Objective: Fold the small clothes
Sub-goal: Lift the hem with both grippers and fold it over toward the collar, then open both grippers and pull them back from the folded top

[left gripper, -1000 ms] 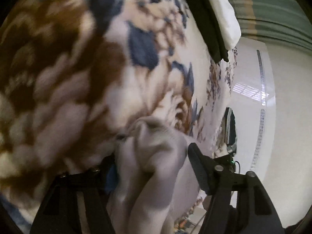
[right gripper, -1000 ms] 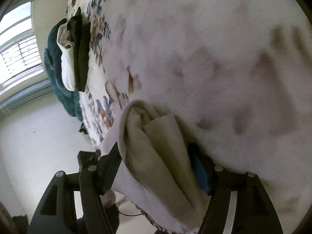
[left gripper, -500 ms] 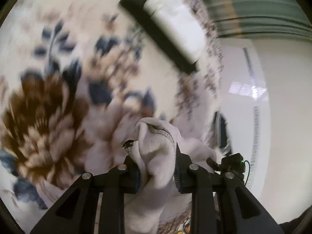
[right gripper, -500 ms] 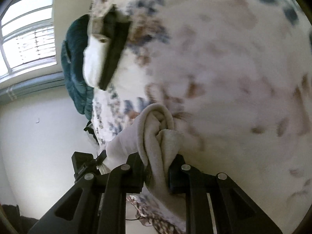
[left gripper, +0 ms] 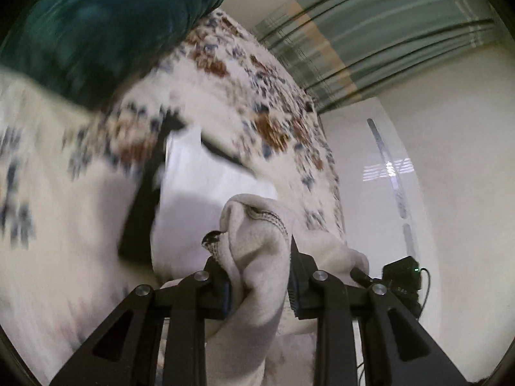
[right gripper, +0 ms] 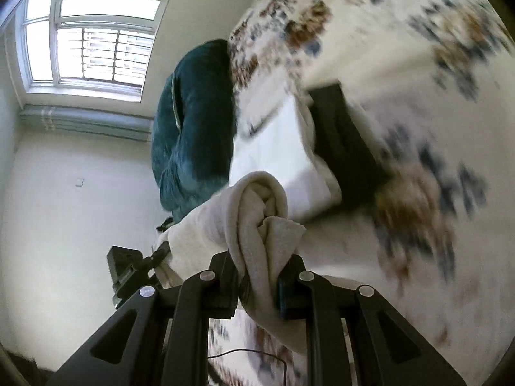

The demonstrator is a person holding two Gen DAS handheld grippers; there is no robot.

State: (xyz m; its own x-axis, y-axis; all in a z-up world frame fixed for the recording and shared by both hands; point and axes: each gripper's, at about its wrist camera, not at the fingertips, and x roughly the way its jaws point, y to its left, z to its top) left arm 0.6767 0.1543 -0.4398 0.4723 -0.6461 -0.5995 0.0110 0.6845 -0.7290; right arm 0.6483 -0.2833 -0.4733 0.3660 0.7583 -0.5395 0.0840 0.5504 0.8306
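Floral bedding (left gripper: 48,257) fills the room's bed. Nearest, the left tool (left gripper: 259,284) and right tool (right gripper: 257,284) each pinch one end of a cream garment (left gripper: 257,257), slung between them above the bed. Beyond lies a folded white-and-black pile (right gripper: 283,154), then a teal cushion (right gripper: 193,135) at the far edge.

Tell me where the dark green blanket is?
The dark green blanket lies bunched at the far edge of the flowery bedspread, below the window, just beyond the folded white garment.
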